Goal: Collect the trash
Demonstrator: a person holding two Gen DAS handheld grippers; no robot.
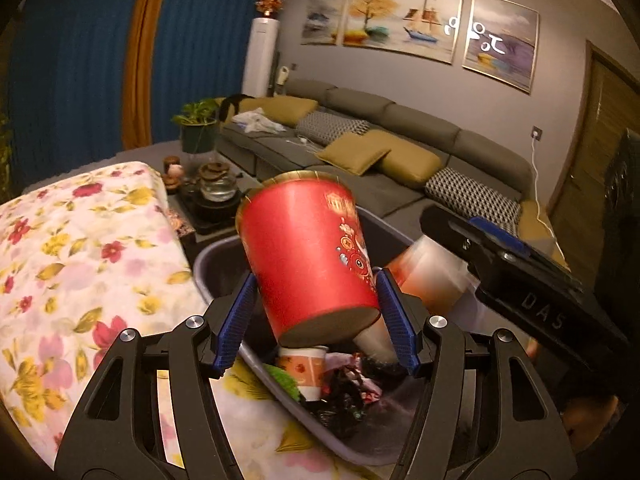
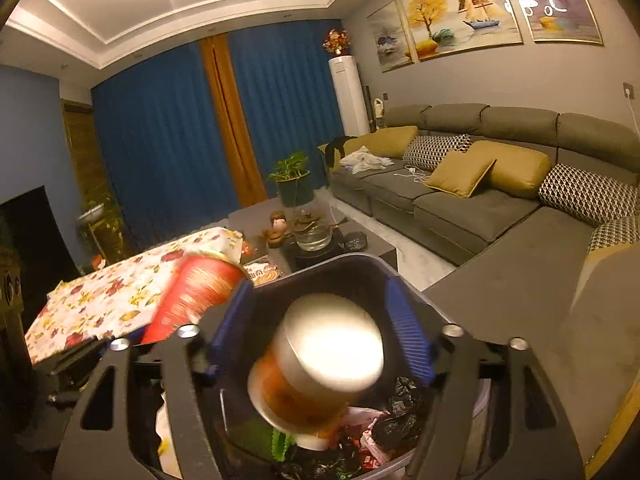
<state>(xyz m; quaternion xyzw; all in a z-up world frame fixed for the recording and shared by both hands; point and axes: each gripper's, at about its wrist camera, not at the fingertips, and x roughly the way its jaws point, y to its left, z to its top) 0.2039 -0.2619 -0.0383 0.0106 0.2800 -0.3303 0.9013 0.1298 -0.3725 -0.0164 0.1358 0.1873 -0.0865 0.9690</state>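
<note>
You are dropping trash: your left gripper (image 1: pixel 316 316) is pinching the red paper cup (image 1: pixel 310 256) over the grey plastic bin (image 1: pixel 216 260); your right gripper (image 2: pixel 320 334), spread, is letting a blurred orange-and-white cup (image 2: pixel 316 364) fall; next, be spreading the left jaws

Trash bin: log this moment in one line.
left hand-held gripper: holds red cup over bin | right hand-held gripper: open, orange cup over bin

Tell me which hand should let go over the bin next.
Left. The left gripper grips the red cup above the bin; the right gripper stands open, its blurred cup apparently dropping.
</note>
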